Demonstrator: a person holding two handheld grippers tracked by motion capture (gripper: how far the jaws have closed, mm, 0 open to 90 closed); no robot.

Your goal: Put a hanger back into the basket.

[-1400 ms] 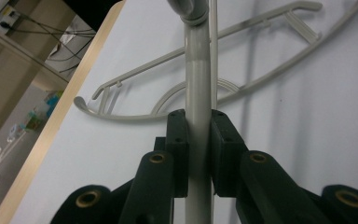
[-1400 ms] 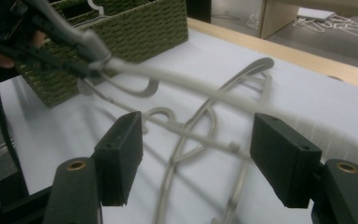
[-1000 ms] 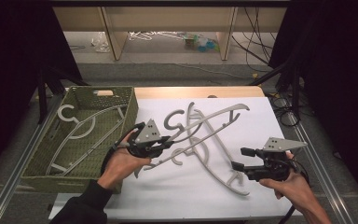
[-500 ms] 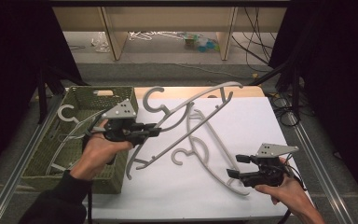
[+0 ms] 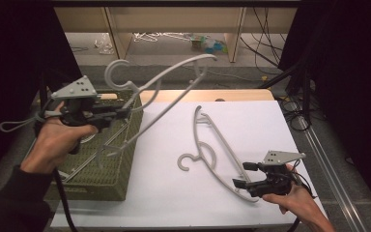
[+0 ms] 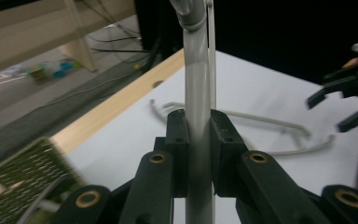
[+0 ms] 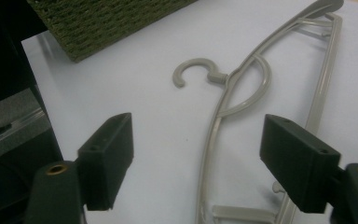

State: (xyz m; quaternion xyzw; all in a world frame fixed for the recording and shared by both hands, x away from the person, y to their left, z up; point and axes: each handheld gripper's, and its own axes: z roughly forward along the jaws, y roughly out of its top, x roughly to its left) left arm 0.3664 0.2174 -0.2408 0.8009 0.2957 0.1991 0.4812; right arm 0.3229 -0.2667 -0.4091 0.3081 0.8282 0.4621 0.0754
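My left gripper (image 5: pixel 121 114) is shut on a grey plastic hanger (image 5: pixel 195 57) and holds it in the air above the right rim of the green basket (image 5: pixel 125 159). In the left gripper view the pads (image 6: pixel 177 140) clamp the hanger's bar (image 6: pixel 198 93). A second grey hanger (image 5: pixel 221 145) lies flat on the white table top (image 5: pixel 174 203). My right gripper (image 5: pixel 241 175) is at its near end, and its jaws have just been opening. In the right gripper view, my right gripper (image 7: pixel 198 149) is open. The hanger's arm (image 7: pixel 214 126) lies between its jaws, untouched.
The green basket (image 7: pixel 102 23) stands at the table's left side with other hangers in it. A wooden strip (image 5: pixel 212 95) borders the far edge of the table. Cables and a metal rail (image 5: pixel 319 145) run along the right. Behind the table, loose items lie on the floor.
The left gripper has carried its hanger up and to the left, off the other hanger and over the basket. The right gripper's jaws stand wider; that hand has stayed put.
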